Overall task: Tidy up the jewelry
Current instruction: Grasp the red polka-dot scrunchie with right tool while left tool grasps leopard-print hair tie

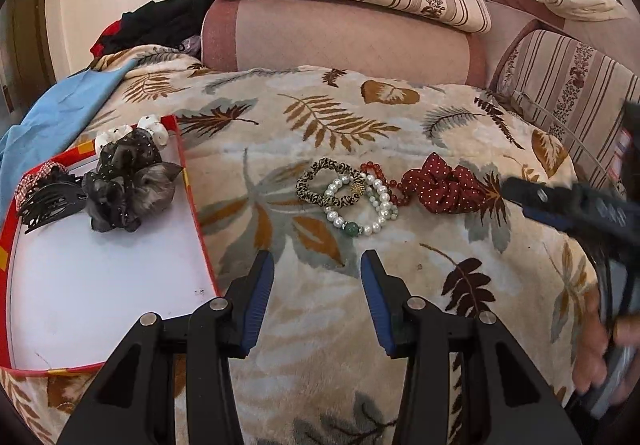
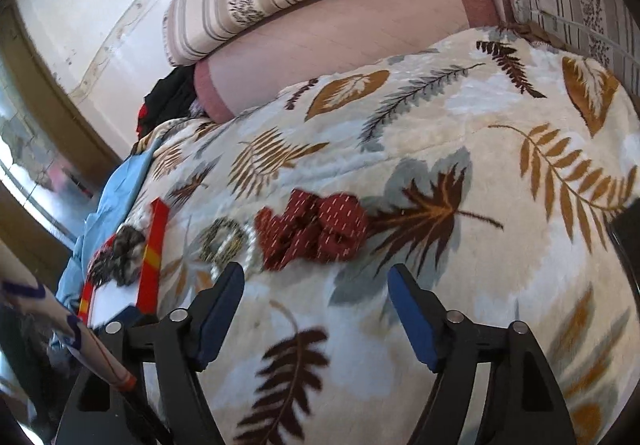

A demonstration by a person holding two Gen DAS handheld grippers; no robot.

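Hovering with jaws apart and empty, the left gripper (image 1: 317,277) faces the pearl bracelets (image 1: 360,205) just ahead on the blanket (image 1: 400,117), probably sorted toward the red-rimmed tray (image 1: 192,197) at its left. From the right wrist, the right gripper (image 2: 316,289), likewise spread and holding nothing, has the red scrunchie (image 2: 312,229) just beyond its tips.

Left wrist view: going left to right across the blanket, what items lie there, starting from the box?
Red-rimmed white box → leopard-print fabric scrunchie → white pearl bead bracelets → red dotted fabric scrunchie → right gripper.
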